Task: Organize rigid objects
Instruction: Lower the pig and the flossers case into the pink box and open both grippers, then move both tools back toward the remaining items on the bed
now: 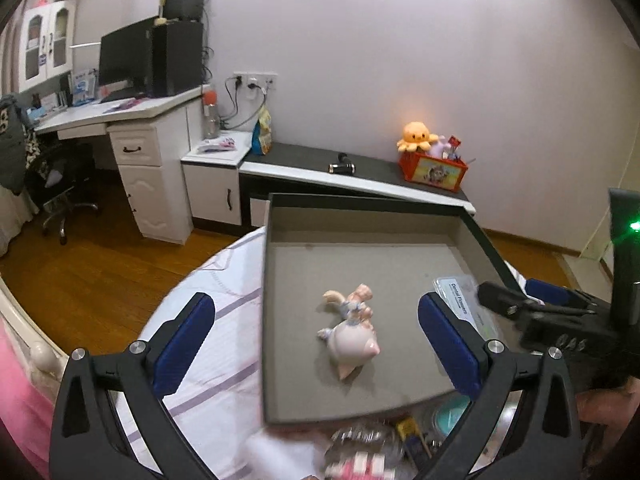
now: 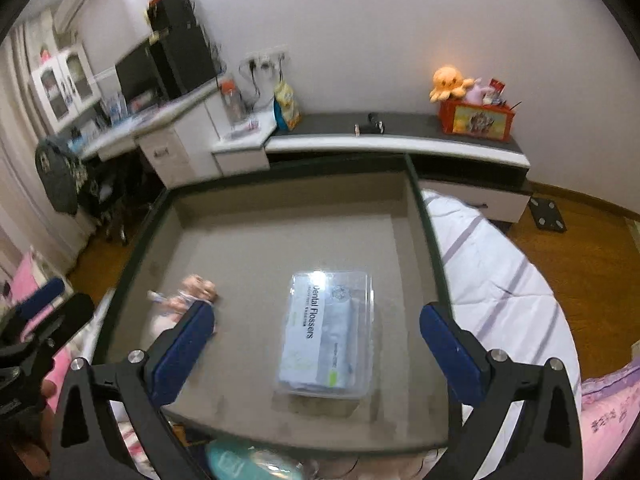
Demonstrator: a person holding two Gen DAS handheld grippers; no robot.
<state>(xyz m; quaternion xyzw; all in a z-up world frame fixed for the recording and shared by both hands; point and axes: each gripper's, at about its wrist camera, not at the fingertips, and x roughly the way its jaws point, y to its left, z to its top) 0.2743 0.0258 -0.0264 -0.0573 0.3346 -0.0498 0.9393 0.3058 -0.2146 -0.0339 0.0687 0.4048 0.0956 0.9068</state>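
A grey tray (image 1: pixel 352 254) with dark walls lies on the bed. A pink ceramic pig figurine (image 1: pixel 352 330) lies on its side in the tray. My left gripper (image 1: pixel 316 340) is open and empty, hovering above the figurine. A clear box of dental flossers (image 2: pixel 330 332) lies flat in the tray (image 2: pixel 280 232), right of the figurine (image 2: pixel 188 298). My right gripper (image 2: pixel 316 352) is open and empty above the box. The flosser box also shows partly in the left wrist view (image 1: pixel 460 300), behind my left finger.
Loose items lie on the bed in front of the tray: a teal round thing (image 1: pixel 450 416), a blurred clear packet (image 1: pixel 364 448). The striped white bedsheet (image 2: pixel 500 280) surrounds the tray. A low cabinet with an orange toy box (image 1: pixel 434 170) and a desk (image 1: pixel 120 112) stand by the far wall.
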